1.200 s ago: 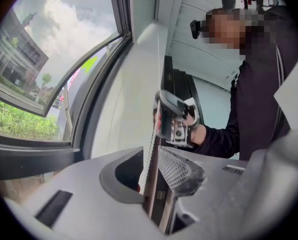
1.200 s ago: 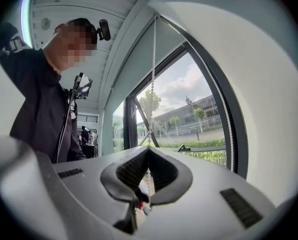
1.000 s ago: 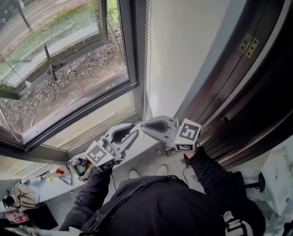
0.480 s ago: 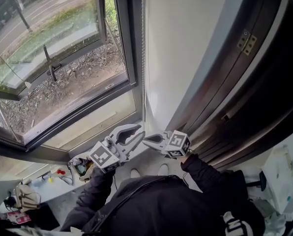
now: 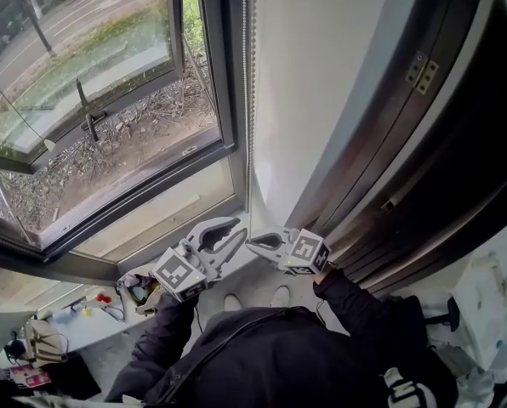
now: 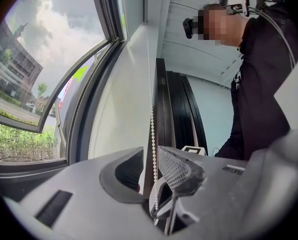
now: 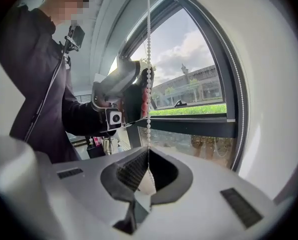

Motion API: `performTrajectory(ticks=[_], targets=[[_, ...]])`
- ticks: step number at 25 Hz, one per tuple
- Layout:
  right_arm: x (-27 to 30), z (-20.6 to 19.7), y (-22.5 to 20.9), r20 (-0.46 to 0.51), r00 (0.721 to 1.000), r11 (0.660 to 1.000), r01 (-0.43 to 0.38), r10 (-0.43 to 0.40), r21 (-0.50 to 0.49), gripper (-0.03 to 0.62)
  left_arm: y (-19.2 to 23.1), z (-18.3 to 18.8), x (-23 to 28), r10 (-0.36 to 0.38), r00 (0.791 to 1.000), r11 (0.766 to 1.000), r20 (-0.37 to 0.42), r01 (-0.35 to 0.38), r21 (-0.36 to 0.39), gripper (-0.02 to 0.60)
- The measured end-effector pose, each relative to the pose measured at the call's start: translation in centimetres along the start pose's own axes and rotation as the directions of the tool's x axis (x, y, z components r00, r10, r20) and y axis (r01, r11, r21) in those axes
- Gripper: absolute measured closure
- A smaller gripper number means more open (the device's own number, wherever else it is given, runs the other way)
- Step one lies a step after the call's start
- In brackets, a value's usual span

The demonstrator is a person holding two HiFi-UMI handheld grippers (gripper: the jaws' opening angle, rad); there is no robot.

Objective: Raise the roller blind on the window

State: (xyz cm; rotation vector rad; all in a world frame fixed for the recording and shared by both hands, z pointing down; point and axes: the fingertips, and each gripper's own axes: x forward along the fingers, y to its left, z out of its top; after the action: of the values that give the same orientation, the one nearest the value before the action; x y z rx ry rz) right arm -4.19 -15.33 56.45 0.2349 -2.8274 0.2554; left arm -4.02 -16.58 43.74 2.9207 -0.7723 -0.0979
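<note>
- Window [image 5: 109, 100] w/ a dark frame [image 5: 224, 75] fills the left of the head view, street and greenery outside. To its right is a white wall [image 5: 313, 75], then a dark door [image 5: 441, 143].
- Chain [image 5: 245, 83] — the blind's white bead cord — hangs straight down along the frame's right edge, just beside the wall, to the two tools.
- R tool [image 7: 148, 152]: jaws closed tight on the chain, which runs straight up from the tips. Tool tilts a bit downward.
- L tool [image 6: 150, 152]: jaws partly apart. Chain passes down thru the gap btw them and the pads don't pinch it. Tool is held about level, facing the R tool, and sits on the chain just above the R tool's grip.
- Both tools are low in the head view, tips near each other, held by a person in dark sleeves [image 5: 347, 296].
- Worktop [image 5: 75, 323] w/ small clutter at lower left — well apart from the tools.
</note>
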Motion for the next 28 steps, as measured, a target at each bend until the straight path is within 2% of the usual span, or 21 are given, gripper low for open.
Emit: performTrajectory(ticks=[3, 6, 12, 16, 20, 23, 28], targets=[[0.0, 0.2, 0.2, 0.005, 1.000, 1.000, 0.012, -0.012, -0.002, 0.585, 0.1, -0.1, -0.4, 0.015, 1.000, 1.000, 0.007, -0.015, -0.009, 0.497], [0.0, 1.0, 0.5, 0.040, 0.999, 0.999, -0.006, 0.004, 0.039, 0.585, 0.3, 0.4, -0.7, 0.028, 0.999, 1.000, 0.017, -0.028, -0.012, 0.497], [-0.2, 2.6, 0.6, 0.079, 0.997, 1.000, 0.016, -0.017, 0.019, 0.572, 0.4, 0.2, -0.9, 0.034, 0.999, 0.999, 0.013, -0.034, -0.006, 0.497], [-0.1, 3.0, -0.2, 0.076, 0.996, 0.999, 0.050, -0.052, 0.021, 0.418, 0.7, 0.1, -1.0, 0.039, 0.999, 0.999, -0.001, -0.039, -0.007, 0.497], [-0.6, 3.3, -2.2, 0.099, 0.982, 0.987, 0.158, -0.160, 0.025, 0.296, 0.7, 0.5, -0.9, 0.041, 0.999, 0.999, 0.019, -0.041, -0.007, 0.497], [-1.4, 3.7, -3.6, 0.126, 0.966, 0.974, 0.221, -0.225, 0.041, 0.245, 0.8, 0.4, -0.9, 0.042, 0.999, 0.999, 0.012, -0.042, -0.007, 0.497], [-2.1, 4.2, -5.2, 0.141, 0.946, 0.956, 0.290, -0.292, 0.036, 0.201, 1.1, 0.6, -1.0, 0.048, 0.999, 0.999, 0.019, -0.048, -0.006, 0.497]])
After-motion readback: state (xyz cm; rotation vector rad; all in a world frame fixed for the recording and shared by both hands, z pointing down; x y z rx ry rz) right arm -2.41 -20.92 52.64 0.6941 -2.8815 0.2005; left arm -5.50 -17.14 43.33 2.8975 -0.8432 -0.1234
